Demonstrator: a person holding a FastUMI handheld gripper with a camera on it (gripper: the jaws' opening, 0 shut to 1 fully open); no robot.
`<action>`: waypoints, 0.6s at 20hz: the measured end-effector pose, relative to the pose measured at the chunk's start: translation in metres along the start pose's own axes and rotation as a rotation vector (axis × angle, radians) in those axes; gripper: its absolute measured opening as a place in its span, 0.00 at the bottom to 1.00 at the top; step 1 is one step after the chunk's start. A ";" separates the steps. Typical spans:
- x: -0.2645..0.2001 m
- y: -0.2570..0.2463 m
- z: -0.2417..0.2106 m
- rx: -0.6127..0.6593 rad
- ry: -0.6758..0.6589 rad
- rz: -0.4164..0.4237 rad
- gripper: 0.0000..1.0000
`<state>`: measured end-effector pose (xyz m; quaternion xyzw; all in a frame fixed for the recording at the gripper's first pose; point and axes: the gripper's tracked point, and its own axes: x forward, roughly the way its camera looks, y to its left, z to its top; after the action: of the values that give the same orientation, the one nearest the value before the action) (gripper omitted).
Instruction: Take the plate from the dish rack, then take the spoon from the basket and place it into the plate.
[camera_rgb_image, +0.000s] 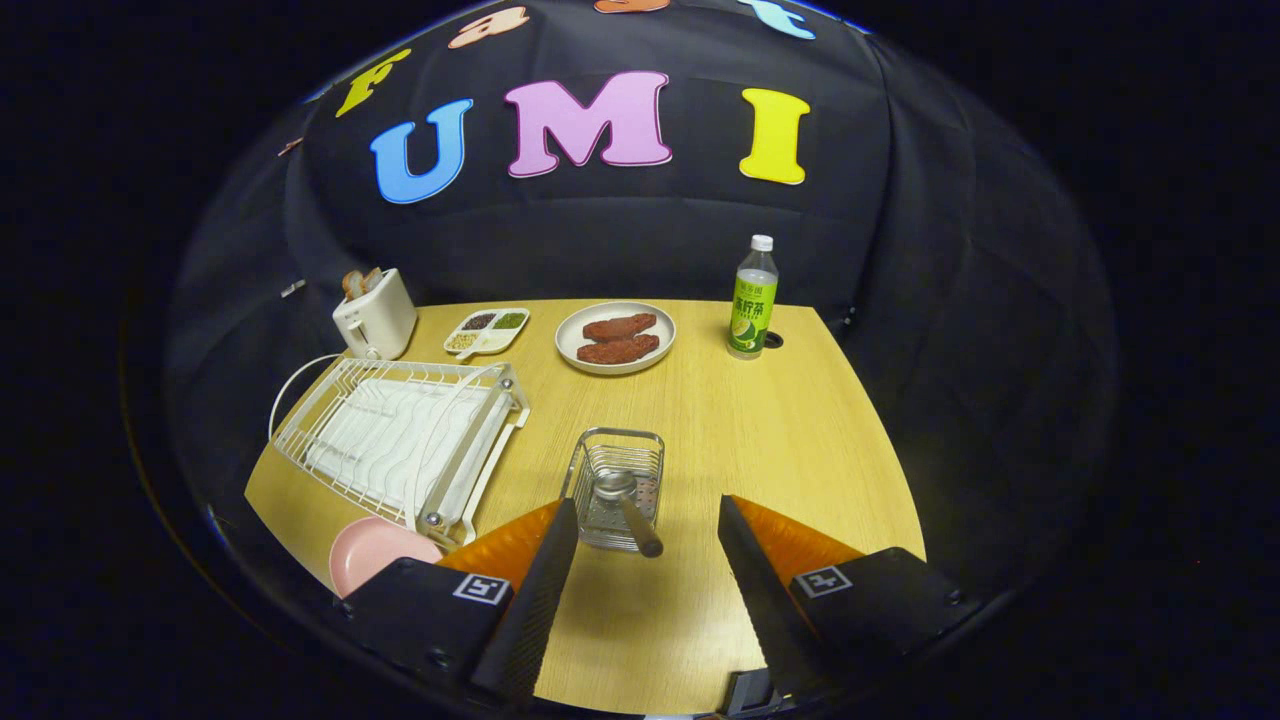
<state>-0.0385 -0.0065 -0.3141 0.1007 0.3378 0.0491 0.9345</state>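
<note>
Near the counter's front edge the claw (648, 540) hangs wide and empty before the basket (615, 485) holding the spoon (625, 503); pink plate (375, 553) already beside the dish rack (400, 440), so spoon pickup likely next.

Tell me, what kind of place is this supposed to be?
Probably a mock kitchen table set up in a cloth-walled booth. On the light wooden tabletop stand a white wire dish rack, a cream toaster and a white plate of brown meat slices. The open gripper points at a metal mesh basket.

Pink plate (375, 555) half behind jaws
</note>
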 end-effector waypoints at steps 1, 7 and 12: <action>0.006 0.002 -0.004 0.001 0.016 0.012 0.86; 0.034 -0.002 -0.025 0.023 0.098 0.009 0.53; 0.037 0.005 -0.025 0.082 0.106 0.038 0.20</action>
<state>-0.0261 0.0083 -0.3552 0.1427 0.3868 0.0584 0.9092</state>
